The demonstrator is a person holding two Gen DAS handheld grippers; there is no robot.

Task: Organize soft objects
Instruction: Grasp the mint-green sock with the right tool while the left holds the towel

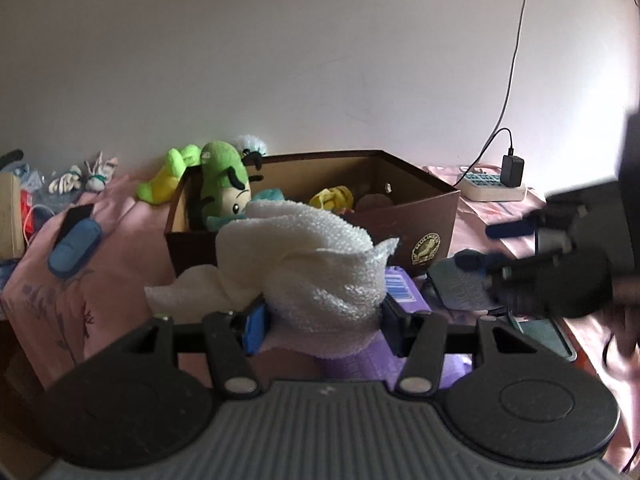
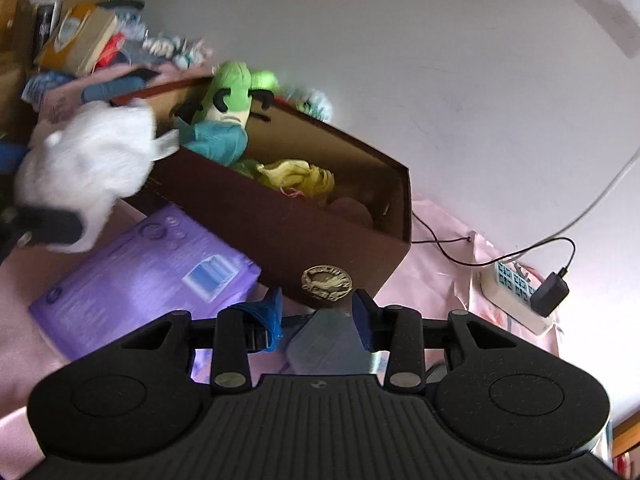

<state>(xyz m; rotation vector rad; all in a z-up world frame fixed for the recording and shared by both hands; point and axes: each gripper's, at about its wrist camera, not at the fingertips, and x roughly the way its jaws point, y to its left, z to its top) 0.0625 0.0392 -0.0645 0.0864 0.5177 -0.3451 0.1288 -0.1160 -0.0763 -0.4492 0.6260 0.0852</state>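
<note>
**A:** Two grippers in shot. The left gripper (image 1: 322, 322) is clamped on a white cloth (image 1: 304, 256), which bulges up between the jaws and hangs just in front of the box's (image 1: 416, 216) near wall. From the right wrist view the cloth (image 2: 84, 176) is blurred, at the box's (image 2: 256, 216) left end, about level with the rim.

**B:** And the right gripper (image 2: 316, 316)?

**A:** Jaws apart, nothing pinched. It hovers low by the box's near right corner, close to the gold emblem (image 2: 326, 282). A flat grey-blue thing lies under it, can't tell what.

**B:** Room in the box?

**A:** Left end is packed: green plush (image 1: 226, 178) leans against the rim there, teal plush (image 2: 216, 140) below it. Yellow plush (image 2: 298, 178) sits mid-box, something brown further right. Right end has bare inner wall showing.

**B:** Around it?

**A:** Purple box (image 2: 148, 276) lies flat on the pink sheet (image 1: 60, 292), touching the near wall's left part. Power strip (image 2: 516, 296) sits well apart, off the right end near the wall. Another green-yellow plush (image 1: 168, 178) lies outside, by the far left corner.
</note>
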